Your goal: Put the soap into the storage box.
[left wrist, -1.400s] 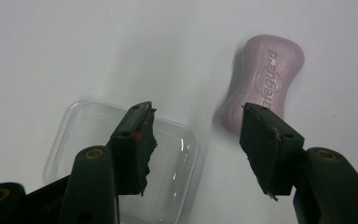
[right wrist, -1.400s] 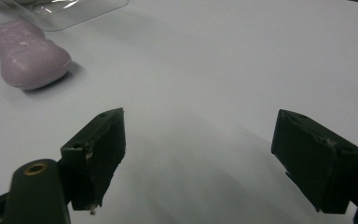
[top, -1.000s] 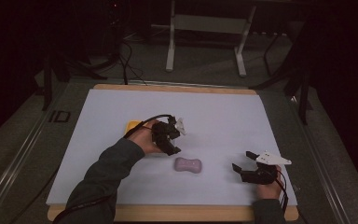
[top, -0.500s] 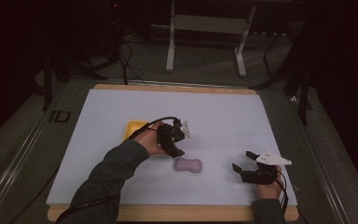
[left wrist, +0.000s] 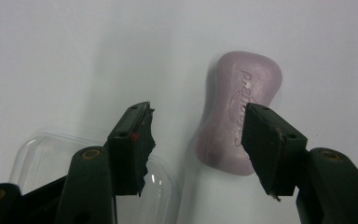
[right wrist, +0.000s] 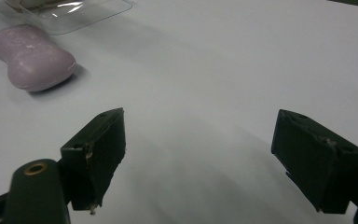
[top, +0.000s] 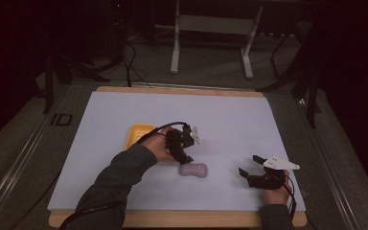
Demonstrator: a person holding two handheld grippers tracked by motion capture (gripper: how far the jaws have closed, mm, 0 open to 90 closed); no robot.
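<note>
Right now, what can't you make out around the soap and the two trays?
- Embossed lettering on the soap: left gripper view, partly behind a jaw, blurred.
- Clear tray: left gripper view, covered by the left gripper.
- Yellow tray: high view, contents hidden by the hand.

The worktop [top: 249, 120] carries a smooth, matt white sheet, with bare wood showing along its far and near edges. The soap bar [left wrist: 240, 112] looks waxy and matt lilac, with embossed lettering and faint white scuffs. The clear plastic lid [left wrist: 42, 154] is glossy and catches glints. The left gripper [left wrist: 196, 135] has matt black jaws, with chipped, ragged pad edges.
</note>
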